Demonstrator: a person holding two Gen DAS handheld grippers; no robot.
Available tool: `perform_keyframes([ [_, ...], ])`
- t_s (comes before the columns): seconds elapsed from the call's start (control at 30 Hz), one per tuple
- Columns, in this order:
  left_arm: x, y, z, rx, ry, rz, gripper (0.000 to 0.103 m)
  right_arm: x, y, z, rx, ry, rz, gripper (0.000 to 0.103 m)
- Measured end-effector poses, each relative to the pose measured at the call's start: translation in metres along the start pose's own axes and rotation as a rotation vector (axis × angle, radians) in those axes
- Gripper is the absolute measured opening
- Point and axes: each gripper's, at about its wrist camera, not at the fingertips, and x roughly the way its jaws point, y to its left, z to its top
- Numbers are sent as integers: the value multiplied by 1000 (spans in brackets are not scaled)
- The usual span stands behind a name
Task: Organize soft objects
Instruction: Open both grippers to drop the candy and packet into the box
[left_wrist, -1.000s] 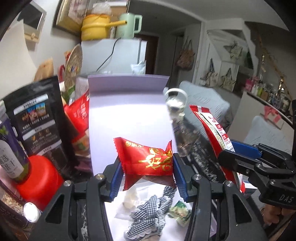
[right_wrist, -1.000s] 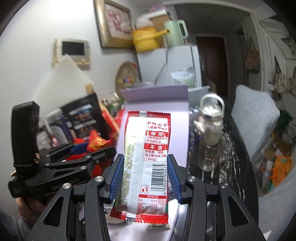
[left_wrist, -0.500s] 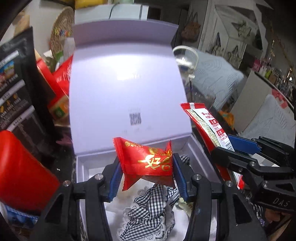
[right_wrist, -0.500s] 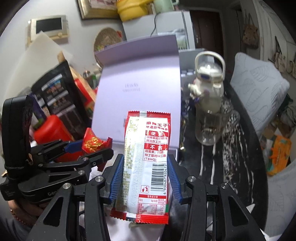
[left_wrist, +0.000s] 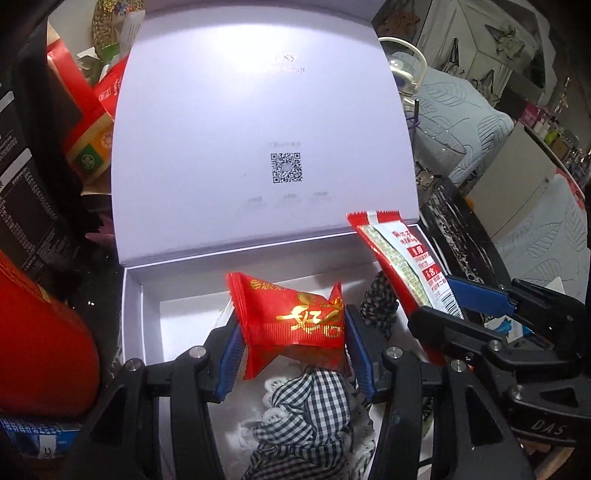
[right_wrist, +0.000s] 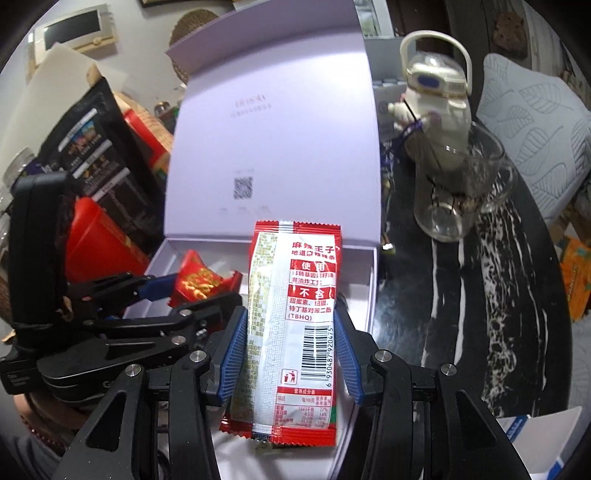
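Observation:
My left gripper (left_wrist: 293, 338) is shut on a red candy packet with gold lettering (left_wrist: 284, 306), held just above the open white box (left_wrist: 142, 295). A black-and-white checked cloth (left_wrist: 310, 402) lies in the box under it. My right gripper (right_wrist: 290, 332) is shut on a long red-and-white snack packet with a barcode (right_wrist: 295, 288), over the box's right half (right_wrist: 373, 280). In the left wrist view the right gripper (left_wrist: 450, 308) stands close on the right; in the right wrist view the left gripper (right_wrist: 190, 295) is at the left with its red candy packet (right_wrist: 199, 280).
The box lid (left_wrist: 258, 110) stands upright behind. Right of the box on the dark marbled table (right_wrist: 480, 295) are a glass mug (right_wrist: 458, 192) and a white bottle with a handle (right_wrist: 432, 85). A red container (left_wrist: 37, 332) and black bags (left_wrist: 26, 184) crowd the left.
Both grippers have come down and tilted toward the box, each keeping its packet. The box's inside and the checked cloth now fill the lower views.

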Motion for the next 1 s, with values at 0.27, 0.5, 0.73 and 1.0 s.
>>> perform_keyframes([
  [0.27, 7, -6, 4, 0, 11, 52, 51, 9, 3, -6, -14, 34, -29, 46],
  [0.5, -15, -13, 8, 41, -58, 91, 51, 4, 2, -7, -10, 22, -54, 48],
  [0.73, -21, -14, 11, 58, -68, 145, 51, -1, 11, -5, -28, 12, -67, 51],
  [1.0, -45, -5, 11, 34, -116, 168, 82, -29, 22, -3, -72, -60, -98, 54],
])
